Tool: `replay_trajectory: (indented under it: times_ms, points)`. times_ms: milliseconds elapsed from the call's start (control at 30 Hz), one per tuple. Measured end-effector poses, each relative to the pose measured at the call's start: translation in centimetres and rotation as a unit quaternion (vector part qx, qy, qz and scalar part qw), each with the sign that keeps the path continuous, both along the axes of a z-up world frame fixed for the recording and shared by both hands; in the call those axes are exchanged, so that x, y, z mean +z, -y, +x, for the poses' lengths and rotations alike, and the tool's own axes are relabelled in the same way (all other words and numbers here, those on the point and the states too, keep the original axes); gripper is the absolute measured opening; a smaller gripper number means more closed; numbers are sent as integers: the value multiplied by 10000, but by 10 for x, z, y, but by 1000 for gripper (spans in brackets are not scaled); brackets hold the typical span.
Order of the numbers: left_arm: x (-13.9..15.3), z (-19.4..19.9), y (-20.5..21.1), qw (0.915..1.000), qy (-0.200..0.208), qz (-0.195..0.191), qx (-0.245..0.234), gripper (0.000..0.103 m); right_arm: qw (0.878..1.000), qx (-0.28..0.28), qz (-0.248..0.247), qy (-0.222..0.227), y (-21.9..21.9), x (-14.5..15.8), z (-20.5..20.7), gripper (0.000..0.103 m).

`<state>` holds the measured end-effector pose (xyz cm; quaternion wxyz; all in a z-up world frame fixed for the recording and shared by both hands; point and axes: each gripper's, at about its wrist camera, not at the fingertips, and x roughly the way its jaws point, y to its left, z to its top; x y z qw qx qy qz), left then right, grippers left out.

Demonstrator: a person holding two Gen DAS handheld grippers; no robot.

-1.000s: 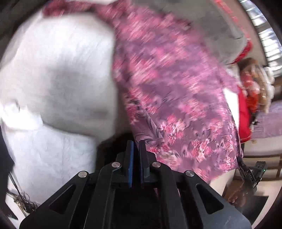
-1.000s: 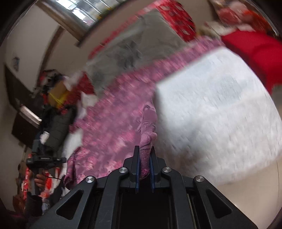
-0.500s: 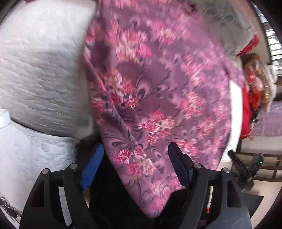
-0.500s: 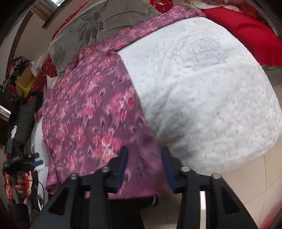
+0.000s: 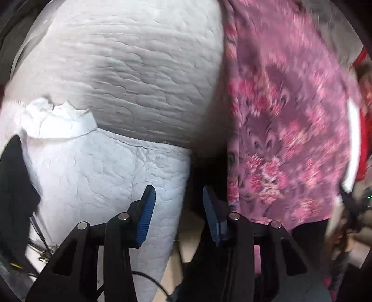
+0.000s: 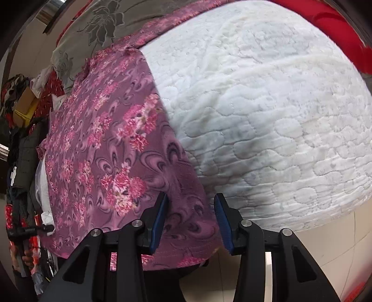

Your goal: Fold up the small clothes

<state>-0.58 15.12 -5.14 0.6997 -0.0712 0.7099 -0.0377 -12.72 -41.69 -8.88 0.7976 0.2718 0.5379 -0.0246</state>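
A purple garment with pink flowers [image 6: 104, 151] lies spread over the left part of a white quilted bed [image 6: 267, 116], and its near edge hangs over the side. My right gripper [image 6: 192, 196] stands open over the garment's near right corner; the cloth lies slack between the blue pads, unpinched. In the left wrist view the garment [image 5: 290, 139] lies to the right of my left gripper [image 5: 178, 189]. That gripper's jaws are closing with nothing between them. Behind it are only the bed's [image 5: 139, 69] white side and a dark gap.
A grey flowered cover [image 6: 100, 25] and red bedding [image 6: 337, 21] lie at the far end of the bed. A crumpled white cloth [image 5: 55, 120] sits on the bed's edge. Pale floor tiles [image 6: 313, 267] run below the bed. A hand holds a black device [image 6: 23, 230] at far left.
Both grippers were shut on the garment a second ago and have let it go. It now lies flat on the bed. The left gripper has shifted left, off the cloth.
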Motion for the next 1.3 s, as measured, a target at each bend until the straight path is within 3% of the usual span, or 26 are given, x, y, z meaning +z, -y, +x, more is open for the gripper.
replay_trajectory:
  times_ms: [100,133,167,200,267,400,433,533,600,667,733,933,1100,1167,1200,1267,1300]
  points:
    - [9,3,-5,9973,171,-654,270,41,9995,-48,302,-18,0,-9,4,44]
    - [10,5,0,9957,162,-854,306,41,9988,-6,482,33,-1,-9,6,39]
    - [12,10,6,9946,174,-978,293,41,9981,32,592,149,-2,-7,5,15]
    - [13,13,15,9938,200,-1070,226,41,9975,65,624,312,-2,-1,3,4]
    - [16,21,41,9933,296,-1113,-45,41,9984,65,289,486,-2,11,1,5]
    - [22,47,86,9928,493,-1012,-405,44,9995,292,-78,-14,5,11,8,7]
    - [24,53,96,9924,560,-994,-465,45,9996,254,-124,98,12,21,12,12]
    - [35,84,127,9913,934,-680,-626,56,9966,-191,-199,771,53,65,32,13]
    - [35,104,143,9899,1147,-480,-685,57,9909,-655,-255,1150,90,89,49,28]
    - [37,131,156,9878,1363,-297,-700,57,9799,-1248,-307,1523,136,108,72,52]
    - [35,158,170,9856,1555,-102,-657,57,9695,-1741,-307,1696,178,116,98,55]
    - [14,217,190,9842,1719,-105,-423,57,9425,-2941,-50,1585,282,82,192,55]
    - [5,234,195,9818,1846,-229,-393,57,9207,-3488,470,1684,311,41,241,55]
    - [7,241,200,9805,1912,-217,-408,57,9149,-3553,422,1871,310,38,250,55]
    - [10,246,202,9795,1960,-202,-425,57,9151,-3520,366,1932,310,39,253,52]
    - [17,253,203,9774,2059,-234,-414,57,9231,-3371,332,1820,315,43,261,9]
    - [23,257,202,9752,2162,-281,-388,57,9229,-3363,239,1859,318,50,259,9]
